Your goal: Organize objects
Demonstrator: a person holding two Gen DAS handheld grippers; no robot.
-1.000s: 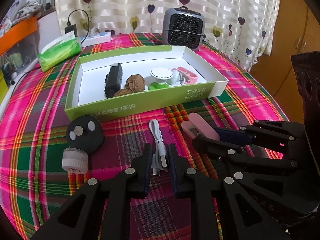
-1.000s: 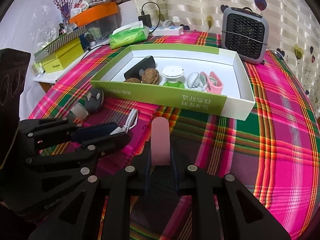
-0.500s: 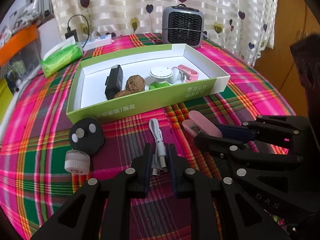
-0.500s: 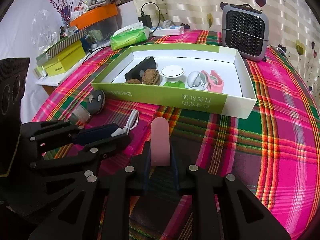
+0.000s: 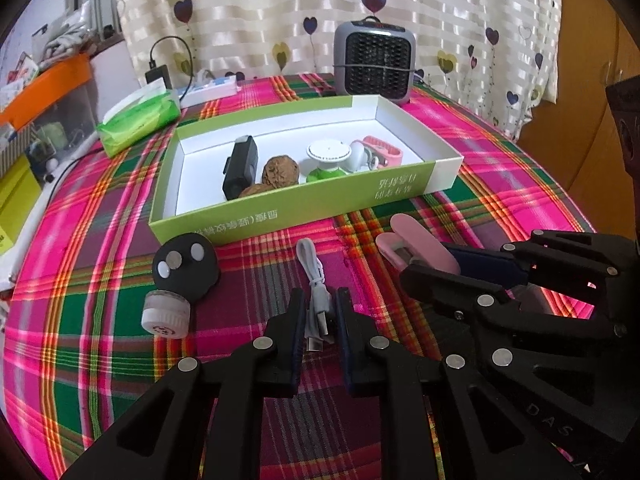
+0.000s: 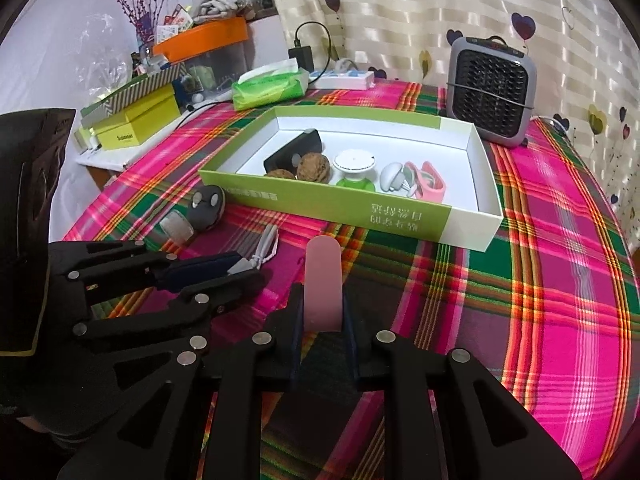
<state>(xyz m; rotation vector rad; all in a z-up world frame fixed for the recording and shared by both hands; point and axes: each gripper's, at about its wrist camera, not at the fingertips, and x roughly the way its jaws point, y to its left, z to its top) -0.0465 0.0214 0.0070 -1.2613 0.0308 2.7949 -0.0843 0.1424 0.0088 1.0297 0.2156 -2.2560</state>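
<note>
Cable (image 5: 316, 292) before box (image 5: 280, 220)

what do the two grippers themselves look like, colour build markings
Both the left gripper and right gripper are matte black plastic, built of open triangular struts dotted with round silver rivets. Dark blue pads line the fingers. Faint embossed lettering marks the frames.

The right gripper (image 6: 322, 322) clamps a pink clip (image 6: 323, 285) above the plaid tablecloth (image 6: 540, 280), short of the green-and-white box (image 6: 332, 202)

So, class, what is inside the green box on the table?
The green box holds a black device, two walnuts, a white and green knob and a pink clip. Its near wall hides the floor there.
</note>
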